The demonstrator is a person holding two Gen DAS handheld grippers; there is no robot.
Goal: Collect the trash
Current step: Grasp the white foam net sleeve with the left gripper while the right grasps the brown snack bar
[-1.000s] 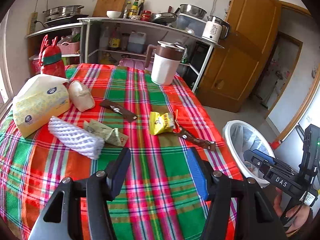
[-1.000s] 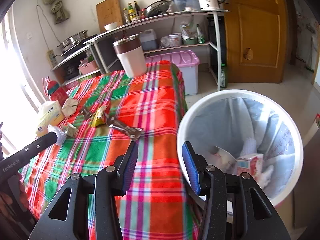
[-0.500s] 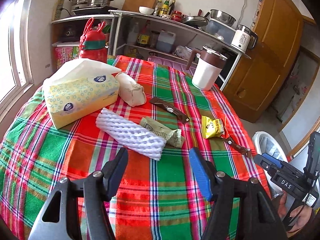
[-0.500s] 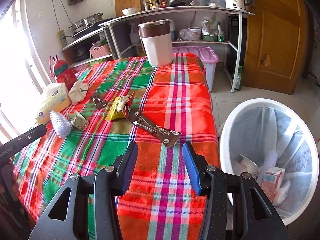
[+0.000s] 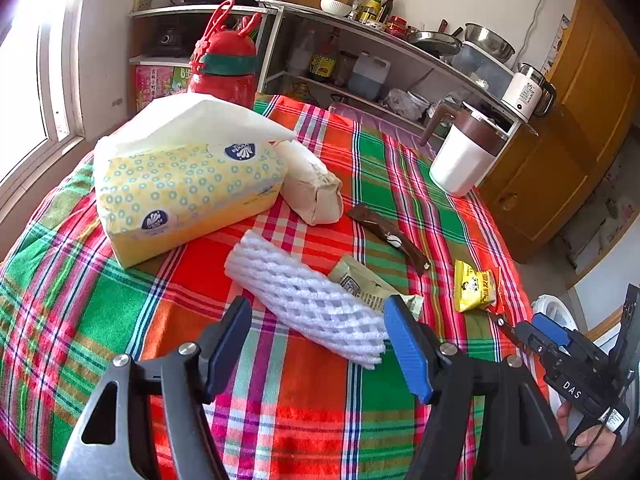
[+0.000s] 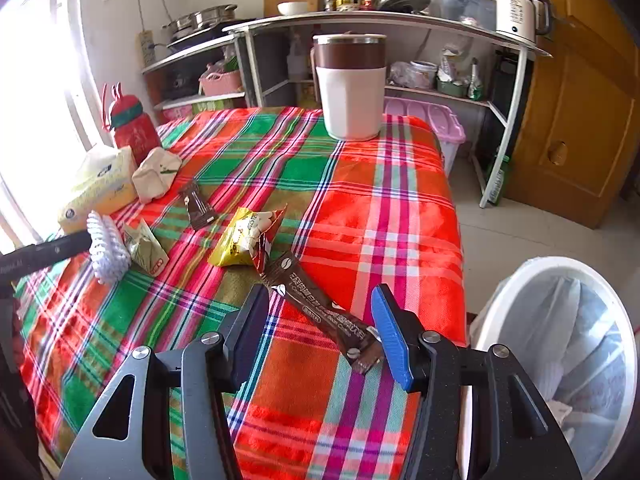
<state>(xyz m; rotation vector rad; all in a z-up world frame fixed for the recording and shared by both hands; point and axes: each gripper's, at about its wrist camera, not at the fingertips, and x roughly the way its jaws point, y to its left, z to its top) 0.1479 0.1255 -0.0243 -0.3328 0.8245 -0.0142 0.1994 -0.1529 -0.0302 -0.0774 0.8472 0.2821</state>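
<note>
On the plaid tablecloth [image 5: 120, 320] lies a white foam net sleeve [image 5: 308, 300]. My left gripper [image 5: 318, 312] hovers just in front of it, jaws opening, the sleeve's near end between them but untouched. Behind it lie a beige wrapper [image 5: 368, 284], a brown wrapper [image 5: 388, 236] and a yellow snack packet [image 5: 474, 286]. In the right wrist view a long brown bar wrapper [image 6: 320, 312] lies between the opening jaws of my right gripper [image 6: 318, 308], pads apart from it. The yellow packet [image 6: 240, 240] sits just beyond. The white trash bin [image 6: 560, 340] stands right of the table.
A yellow tissue pack [image 5: 180, 188], a crumpled white bag [image 5: 312, 188], a red bottle [image 5: 222, 68] and a white-and-brown jug [image 5: 464, 152] stand on the table. Metal shelves [image 6: 400, 20] with kitchenware and a wooden door [image 6: 580, 120] lie behind. The table's right edge drops beside the bin.
Both grippers have swung left from the bin over the table and lowered. The left now frames the foam sleeve, the right frames the long brown wrapper. Both jaws stand wider.
</note>
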